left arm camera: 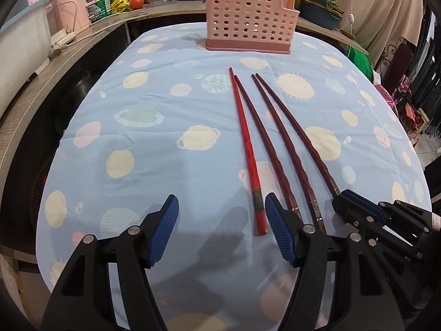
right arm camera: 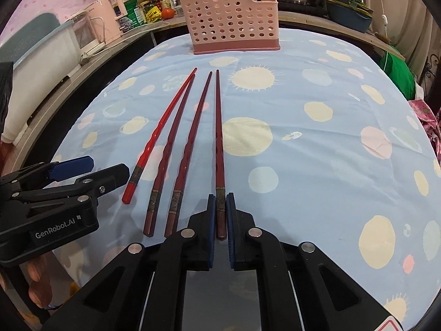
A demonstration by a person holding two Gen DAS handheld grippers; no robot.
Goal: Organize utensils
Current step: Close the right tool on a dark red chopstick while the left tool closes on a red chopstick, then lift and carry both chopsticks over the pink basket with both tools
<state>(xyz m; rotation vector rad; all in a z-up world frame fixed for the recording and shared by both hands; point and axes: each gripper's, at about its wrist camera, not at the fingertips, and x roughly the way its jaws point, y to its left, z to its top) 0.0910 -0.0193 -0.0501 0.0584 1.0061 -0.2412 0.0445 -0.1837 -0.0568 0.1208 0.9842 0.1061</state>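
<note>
- Four chopsticks lie side by side on the surface, thin tips toward the holder, thick ends toward the cameras; each has a metallic band near the thick end and a wavy, carved grip section.
- The leftmost, the bright red chopstick (right arm camera: pixel 160 135), is glossy; the three beside it are darker maroon, also smooth and tapered.
- The rightmost dark chopstick (right arm camera: pixel 219 138) has its thick end between the ribbed blue pads of the right gripper (right arm camera: pixel 221 212); the fingers are nearly closed on it, pads at either side of the stick, which lies flat on the cloth.
- The left gripper (left arm camera: pixel 222 220) sits low over the surface with its fingers spread wide, nothing between them; its right-hand finger is just beside the red chopstick's end.
- The pink utensil holder (left arm camera: pixel 249 22), rigid plastic pierced with round holes on a darker base, stands upright at the far edge.
- The tablecloth (left arm camera: pixel 165 110) is light blue fabric printed with planets and suns.
</note>
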